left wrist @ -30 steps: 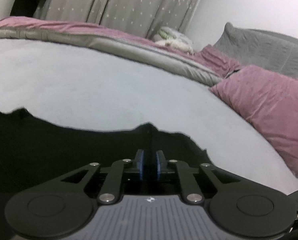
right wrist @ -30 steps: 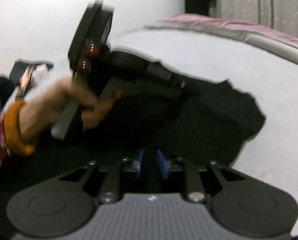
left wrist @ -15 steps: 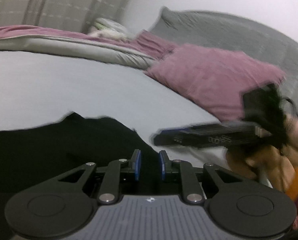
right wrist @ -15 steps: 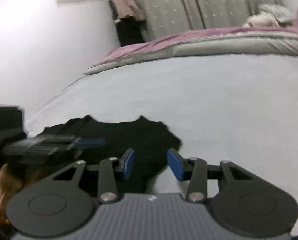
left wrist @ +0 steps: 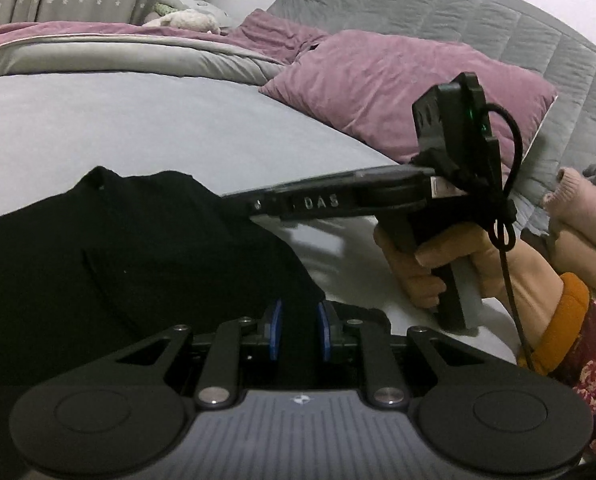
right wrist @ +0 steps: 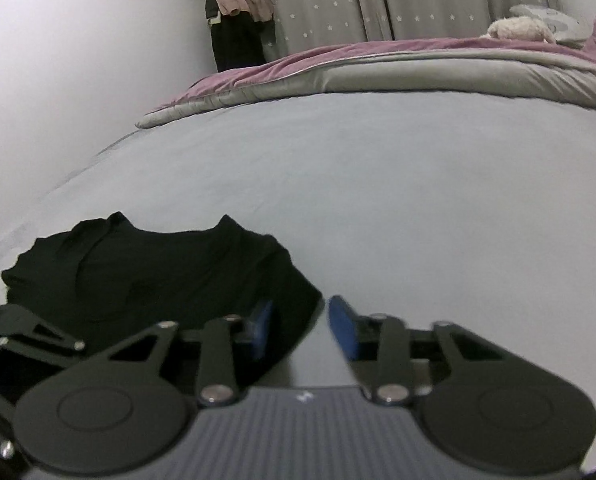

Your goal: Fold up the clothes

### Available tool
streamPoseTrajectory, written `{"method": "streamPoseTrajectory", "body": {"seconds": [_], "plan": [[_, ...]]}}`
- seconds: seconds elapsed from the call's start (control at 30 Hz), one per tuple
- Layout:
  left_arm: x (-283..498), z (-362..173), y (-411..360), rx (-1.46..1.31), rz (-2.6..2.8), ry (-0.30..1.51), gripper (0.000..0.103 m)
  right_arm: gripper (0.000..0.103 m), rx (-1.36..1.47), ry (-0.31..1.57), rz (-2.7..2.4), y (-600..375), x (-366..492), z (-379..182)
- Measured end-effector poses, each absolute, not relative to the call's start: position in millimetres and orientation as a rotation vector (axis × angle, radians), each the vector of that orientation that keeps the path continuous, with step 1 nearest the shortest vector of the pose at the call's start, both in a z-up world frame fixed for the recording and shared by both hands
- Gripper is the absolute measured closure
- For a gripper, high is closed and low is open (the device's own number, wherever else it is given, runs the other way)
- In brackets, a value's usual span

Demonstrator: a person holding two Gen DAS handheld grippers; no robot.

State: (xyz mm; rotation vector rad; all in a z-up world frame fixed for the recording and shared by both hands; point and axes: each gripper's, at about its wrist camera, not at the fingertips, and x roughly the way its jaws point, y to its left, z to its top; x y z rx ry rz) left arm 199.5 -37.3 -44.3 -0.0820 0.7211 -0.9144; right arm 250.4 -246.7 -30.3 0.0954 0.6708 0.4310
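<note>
Seeing black garment (left wrist: 138,260) lying rumpled on grey bed sheet (left wrist: 138,120), filling 8–9 o'clock of the left wrist view.

Clamping left gripper (left wrist: 298,330) fingers on a ridge of that cloth at 6 o'clock, blue pads pressing fabric from both sides. Prob. pinning one corner so the cloth can be drawn taut for the fold.

Moving rightward: reaching in from 3 o'clock w/ right gripper (left wrist: 238,202), held by right hand (left wrist: 438,268), nose nearly level & meeting garment's right edge, apparently going for a second corner. Showing its fingers apart in the right wrist view but closing, w/ the hem edge sitting betw. them at 6 o'clock, not yet pinched.

Judging the step as securing two grip pts before lifting & folding; fold itself not yet begun.

Noting pink pillow (left wrist: 398,92) at 1 o'clock & rolled duvet (left wrist: 98,52) at 11–12 o'clock, both well apart from garment, leaving bare sheet beyond it for laying the cloth over.
</note>
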Motion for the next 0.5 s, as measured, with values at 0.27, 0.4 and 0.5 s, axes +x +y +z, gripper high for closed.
{"method": "streamPoseTrajectory", "body": {"seconds": [0.27,0.4,0.5], "plan": [[196.2,-46.3,-36.0,-0.075,-0.923,0.727,0.085,0.097,0.071,0.640,0.383,-241.6,255.7,-31.4],[196.2,-43.1,-30.1,-0.096,-0.938,0.733,0.085,0.096,0.055,0.641,0.372,-239.7,255.7,-31.1],[200.3,-39.2,-20.0,-0.130,-0.911,0.712,0.085,0.083,0.074,0.626,0.348,-243.5,252.1,-27.8]]}}
